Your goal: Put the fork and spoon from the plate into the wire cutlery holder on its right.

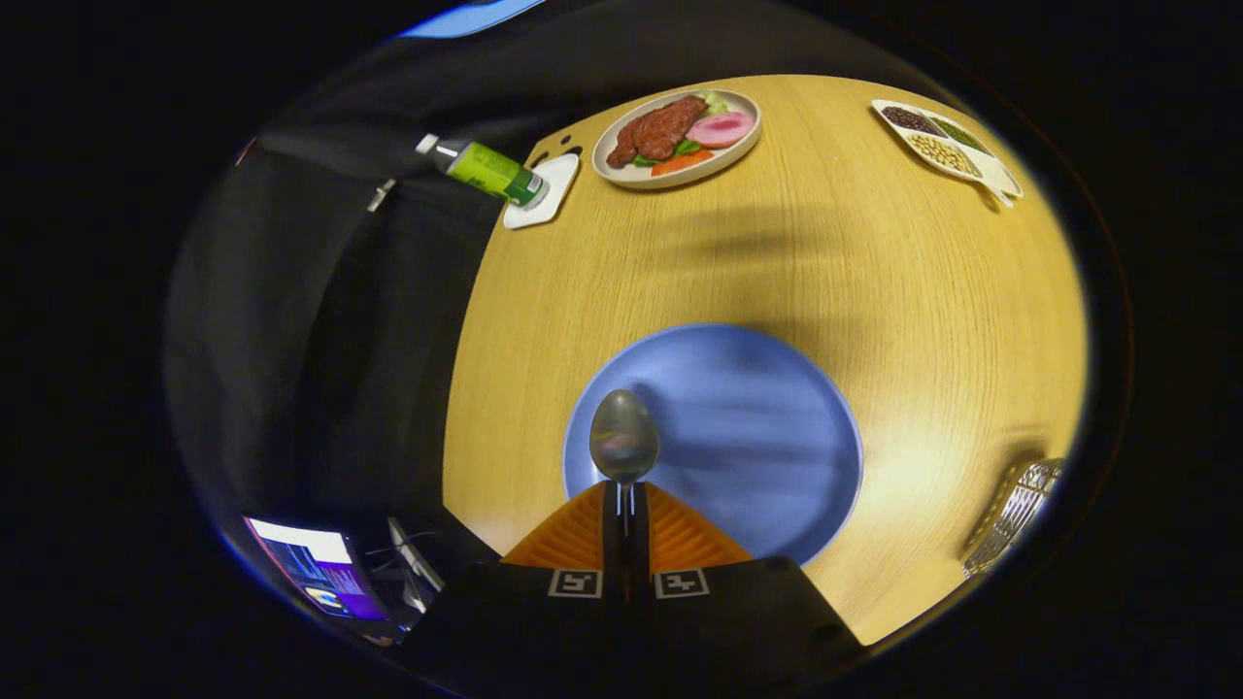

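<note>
Desk [777, 262]: round, wooden.
Jaws: closed tight on the spoon [624, 447] handle, above the blue plate [767, 437].
Risk: spoon may slip before the wire holder [1015, 515].

Silver spoon [623, 447], plain blue plate [738, 437], light wood-grain table [874, 291]

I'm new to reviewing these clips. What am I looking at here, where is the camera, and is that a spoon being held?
A person carries a hand-held gripper; the fisheye camera rides on it, looking along its two fingers. The fingers are closed on the handle of a spoon, its bowl sticking out ahead over an empty blue plate on a wooden table. The wire cutlery holder stands to the plate's right. Beyond are a plate of food, a divided dish of beans and a green bottle lying on a white tray.
</note>
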Demonstrator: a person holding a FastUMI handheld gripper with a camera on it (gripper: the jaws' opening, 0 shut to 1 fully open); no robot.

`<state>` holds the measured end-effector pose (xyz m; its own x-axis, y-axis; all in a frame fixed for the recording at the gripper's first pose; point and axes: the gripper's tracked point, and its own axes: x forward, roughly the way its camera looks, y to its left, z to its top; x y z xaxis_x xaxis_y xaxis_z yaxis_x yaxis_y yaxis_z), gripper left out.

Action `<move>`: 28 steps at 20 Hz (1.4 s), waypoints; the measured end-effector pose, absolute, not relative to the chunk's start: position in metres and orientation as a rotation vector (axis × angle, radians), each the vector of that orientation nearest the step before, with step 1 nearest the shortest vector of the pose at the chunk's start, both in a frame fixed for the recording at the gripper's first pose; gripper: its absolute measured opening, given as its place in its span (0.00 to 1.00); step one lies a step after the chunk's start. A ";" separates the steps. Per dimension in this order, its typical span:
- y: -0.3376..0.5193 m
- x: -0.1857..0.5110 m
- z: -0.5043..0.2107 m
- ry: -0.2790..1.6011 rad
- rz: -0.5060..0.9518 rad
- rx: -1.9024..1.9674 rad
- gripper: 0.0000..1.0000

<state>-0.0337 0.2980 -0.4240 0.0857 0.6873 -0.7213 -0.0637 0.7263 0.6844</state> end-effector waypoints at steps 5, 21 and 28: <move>0.238 -0.022 -0.381 1.311 0.604 0.620 0.05; -0.004 -0.076 -0.380 1.460 0.429 0.309 0.05; -0.014 -0.075 -0.418 1.630 0.486 0.092 0.05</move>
